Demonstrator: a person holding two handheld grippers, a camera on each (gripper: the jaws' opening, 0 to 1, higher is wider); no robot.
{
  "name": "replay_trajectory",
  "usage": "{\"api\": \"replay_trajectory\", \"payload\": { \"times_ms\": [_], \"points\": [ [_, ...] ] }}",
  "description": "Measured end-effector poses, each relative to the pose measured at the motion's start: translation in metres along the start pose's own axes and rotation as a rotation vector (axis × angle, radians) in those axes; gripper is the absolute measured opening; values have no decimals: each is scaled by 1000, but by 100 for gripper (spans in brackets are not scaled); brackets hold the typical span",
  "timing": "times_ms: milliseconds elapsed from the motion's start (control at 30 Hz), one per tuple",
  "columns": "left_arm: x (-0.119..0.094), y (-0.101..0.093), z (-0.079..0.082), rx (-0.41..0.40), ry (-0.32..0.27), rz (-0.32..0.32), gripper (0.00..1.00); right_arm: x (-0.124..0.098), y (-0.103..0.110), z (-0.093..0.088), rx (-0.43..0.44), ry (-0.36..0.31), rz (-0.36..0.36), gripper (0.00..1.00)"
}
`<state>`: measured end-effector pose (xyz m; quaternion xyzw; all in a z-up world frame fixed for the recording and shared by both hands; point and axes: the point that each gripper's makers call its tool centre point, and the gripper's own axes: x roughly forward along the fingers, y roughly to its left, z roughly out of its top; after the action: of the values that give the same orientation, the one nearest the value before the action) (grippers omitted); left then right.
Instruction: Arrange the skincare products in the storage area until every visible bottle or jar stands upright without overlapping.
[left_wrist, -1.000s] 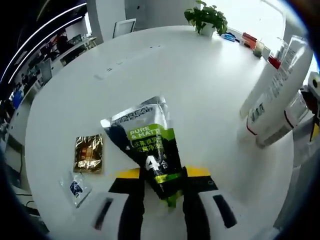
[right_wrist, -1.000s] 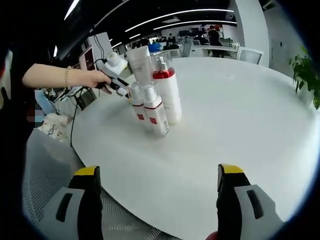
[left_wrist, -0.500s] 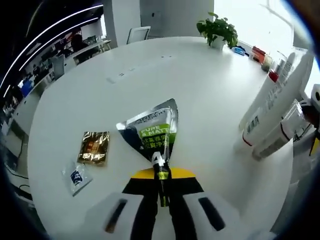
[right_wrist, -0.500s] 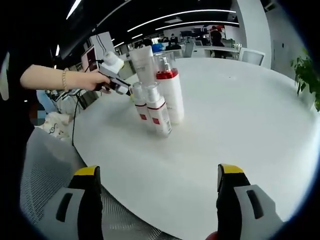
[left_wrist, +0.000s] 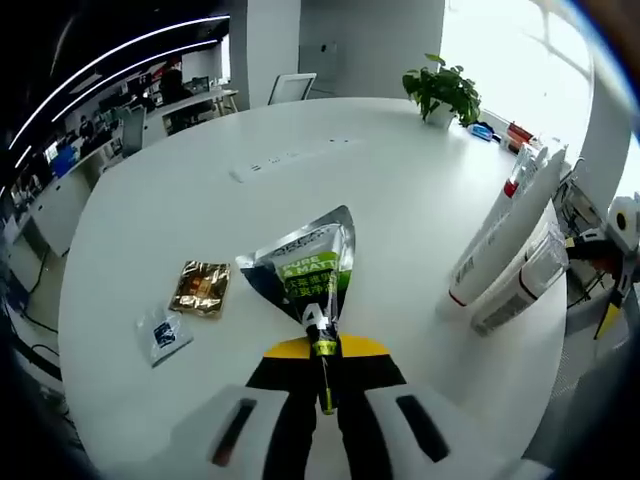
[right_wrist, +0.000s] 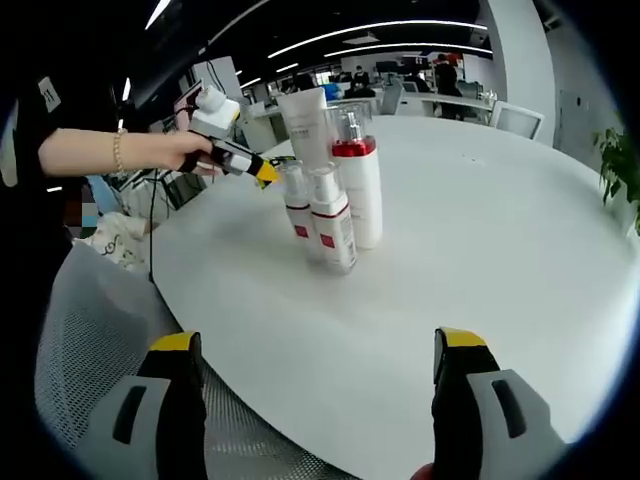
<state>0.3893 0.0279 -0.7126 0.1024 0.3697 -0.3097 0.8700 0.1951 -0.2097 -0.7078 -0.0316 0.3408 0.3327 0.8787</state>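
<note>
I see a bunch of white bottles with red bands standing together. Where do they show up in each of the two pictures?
Left gripper view: the white bottles lean at the right edge of the round white table.
Right gripper view: the white bottles stand upright, centre-left.
Shared landmark: the potted plant, top right in the left gripper view, at the right edge in the other.

Pouch (left_wrist: 305, 275) tip hidden between fingers (left_wrist: 285, 420)

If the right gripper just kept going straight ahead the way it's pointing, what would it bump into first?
Most likely the cluster of white bottles standing upright on the white table. The right gripper is open, with bare tabletop between its jaws and the bottles. The nearest small bottle looks first in line, though depth is hard to judge.
</note>
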Motion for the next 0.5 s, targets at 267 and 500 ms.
{"api": "replay_trajectory", "payload": {
  "times_ms": [267, 500],
  "points": [
    [-22, -14, 2, -70, -51, -5, 1, 0, 5, 1, -8, 1, 23, 95],
    [-47, -25, -1, -100, -88, -4, 1, -6, 8, 14, 23, -48, 52, 95]
  ]
}}
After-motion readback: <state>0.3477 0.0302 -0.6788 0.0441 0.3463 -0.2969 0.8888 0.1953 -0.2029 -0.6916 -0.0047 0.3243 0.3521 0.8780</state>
